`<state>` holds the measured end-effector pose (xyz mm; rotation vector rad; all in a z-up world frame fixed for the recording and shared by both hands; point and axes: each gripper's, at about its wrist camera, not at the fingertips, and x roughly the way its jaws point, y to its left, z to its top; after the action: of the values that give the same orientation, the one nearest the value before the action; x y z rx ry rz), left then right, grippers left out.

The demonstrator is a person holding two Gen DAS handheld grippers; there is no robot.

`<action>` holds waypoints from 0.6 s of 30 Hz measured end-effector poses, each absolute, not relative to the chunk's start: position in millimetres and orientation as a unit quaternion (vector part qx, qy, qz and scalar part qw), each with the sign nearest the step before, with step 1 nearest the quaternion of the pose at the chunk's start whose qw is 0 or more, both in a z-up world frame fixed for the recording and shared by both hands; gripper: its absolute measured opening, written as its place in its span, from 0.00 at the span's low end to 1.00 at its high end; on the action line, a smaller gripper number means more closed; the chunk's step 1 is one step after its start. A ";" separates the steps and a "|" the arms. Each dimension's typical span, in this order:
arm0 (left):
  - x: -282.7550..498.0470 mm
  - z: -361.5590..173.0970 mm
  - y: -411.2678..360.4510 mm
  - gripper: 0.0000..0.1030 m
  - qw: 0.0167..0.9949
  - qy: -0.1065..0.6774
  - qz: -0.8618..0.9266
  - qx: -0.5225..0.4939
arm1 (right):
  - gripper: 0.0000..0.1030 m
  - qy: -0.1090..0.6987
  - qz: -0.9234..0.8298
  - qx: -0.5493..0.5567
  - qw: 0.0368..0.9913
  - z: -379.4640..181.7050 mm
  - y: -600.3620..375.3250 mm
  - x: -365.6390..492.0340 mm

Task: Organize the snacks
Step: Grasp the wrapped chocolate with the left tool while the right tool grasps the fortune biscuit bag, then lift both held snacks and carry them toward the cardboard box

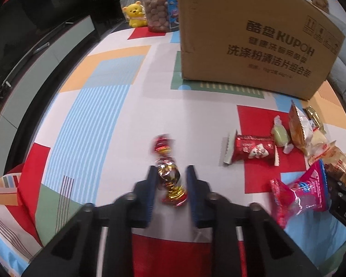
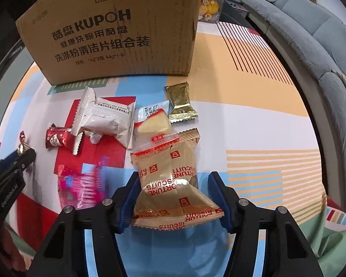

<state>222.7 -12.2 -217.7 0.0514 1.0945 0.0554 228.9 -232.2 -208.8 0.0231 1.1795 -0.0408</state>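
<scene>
My left gripper (image 1: 170, 173) stands open around a red-and-gold twist-wrapped candy (image 1: 168, 173) that lies on the patterned tablecloth; its blue pads (image 1: 152, 184) have gaps to the candy. My right gripper (image 2: 175, 191) is open around a gold fortune biscuit packet (image 2: 170, 184), whose near end lies between the pads. A cardboard box (image 1: 249, 34) stands behind the snacks; it also shows in the right wrist view (image 2: 117, 30). The left gripper appears at the left edge of the right wrist view (image 2: 20, 154).
Loose snacks lie before the box: a red packet (image 2: 57, 138), a white packet (image 2: 106, 117), a gold candy (image 2: 180, 101), a yellow wedge (image 2: 153, 122), a pink packet (image 2: 80, 184). A yellow bear (image 1: 135, 13) and a nut jar (image 1: 155, 9) stand at the back. A grey sofa (image 2: 311, 30) runs along the right.
</scene>
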 end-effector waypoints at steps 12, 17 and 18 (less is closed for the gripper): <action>212.8 -201.8 -16.7 0.18 0.861 0.507 0.015 0.031 | 0.55 0.525 -0.015 0.004 0.851 -181.4 -222.1 219.2; 207.3 -191.0 -20.9 0.18 0.868 0.495 0.014 0.043 | 0.55 0.513 -0.015 0.006 0.858 -170.3 -224.4 213.2; 206.5 -189.4 -21.7 0.18 0.869 0.493 0.014 0.045 | 0.55 0.511 -0.015 0.007 0.859 -167.5 -224.9 211.9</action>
<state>206.5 -21.7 -189.4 0.0933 1.0316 0.0293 211.9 -224.9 -167.5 0.0146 1.0731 -0.0305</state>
